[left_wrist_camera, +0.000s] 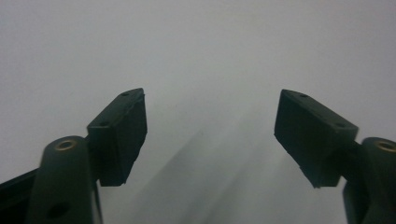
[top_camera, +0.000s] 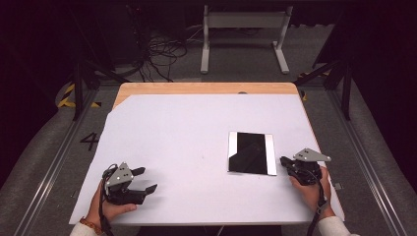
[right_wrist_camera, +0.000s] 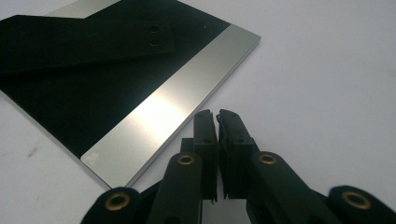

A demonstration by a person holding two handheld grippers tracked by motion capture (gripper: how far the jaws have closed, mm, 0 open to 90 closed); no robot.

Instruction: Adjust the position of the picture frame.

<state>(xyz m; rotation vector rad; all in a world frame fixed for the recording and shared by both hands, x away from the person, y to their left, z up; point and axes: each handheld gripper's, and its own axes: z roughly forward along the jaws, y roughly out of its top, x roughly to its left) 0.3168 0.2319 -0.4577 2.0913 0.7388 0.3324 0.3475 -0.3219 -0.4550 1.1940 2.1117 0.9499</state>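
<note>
- High view: I see the white sheet covering most of the wooden table, with a strip of bare wood along the far edge.
- The dark plate, a flat rectangle with a black glossy middle and silvery bands on two sides, lies flat on the sheet, right of centre and toward my side.
- My right gripper sits just beside the plate's right edge, near its lower corner, with nothing between them; I cannot tell from here whether it touches.
- My left gripper rests on the sheet at the near left, well apart from the plate, its jaws spread.
- Beyond the table I see a pale metal frame and a tangle of cables on the grey floor.
- Left gripper view: the left gripper has its two black jaws wide apart with nothing between them, above plain white sheet.
- Right gripper view: the right gripper has its jaws pressed together, holding nothing.
- Its tips lie just beside the plate's silvery band, close to one corner; the plate's black face mirrors a dark jaw shape.
- The sheet around the plate is bare.
</note>
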